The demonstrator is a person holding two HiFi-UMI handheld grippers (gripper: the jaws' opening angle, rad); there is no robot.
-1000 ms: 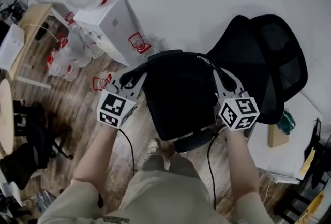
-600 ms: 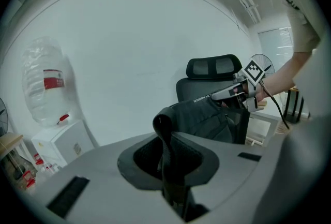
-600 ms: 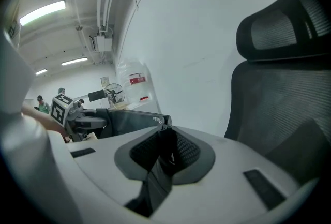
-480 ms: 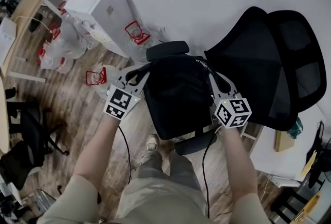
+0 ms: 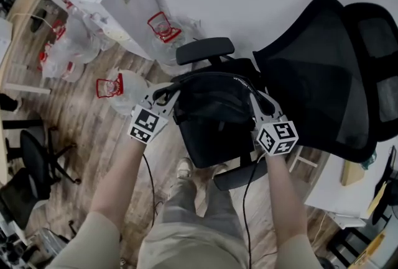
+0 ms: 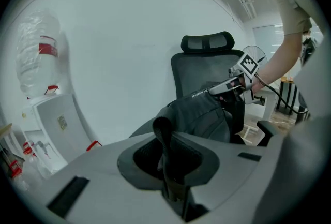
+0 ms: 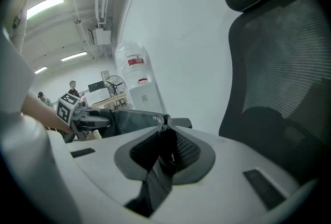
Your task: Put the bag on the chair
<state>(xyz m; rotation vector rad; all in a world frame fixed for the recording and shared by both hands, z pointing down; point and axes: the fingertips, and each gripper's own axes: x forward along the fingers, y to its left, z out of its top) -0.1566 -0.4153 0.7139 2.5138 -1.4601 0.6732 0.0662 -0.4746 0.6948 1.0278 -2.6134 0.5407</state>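
Note:
A black bag (image 5: 211, 113) hangs between my two grippers over the seat of a black mesh office chair (image 5: 317, 94). My left gripper (image 5: 163, 97) is shut on a black strap (image 6: 164, 140) at the bag's left side. At the bag's right side my right gripper (image 5: 256, 100) is shut on another strap (image 7: 164, 153). The bag (image 6: 201, 114) covers most of the seat; one armrest (image 5: 205, 50) shows beyond it and another armrest (image 5: 239, 176) close to me. In the right gripper view the chair's backrest (image 7: 289, 78) rises on the right.
A white box-shaped appliance (image 5: 115, 4) and several clear water bottles (image 5: 65, 53) stand on the wood floor at the left by the white wall. Another dark chair (image 5: 37, 162) is at far left. A white table (image 5: 348, 187) with small things sits at lower right.
Both grippers have come down together with the bag, which now sits lower against the chair seat. The far armrest has come into view beyond the bag.

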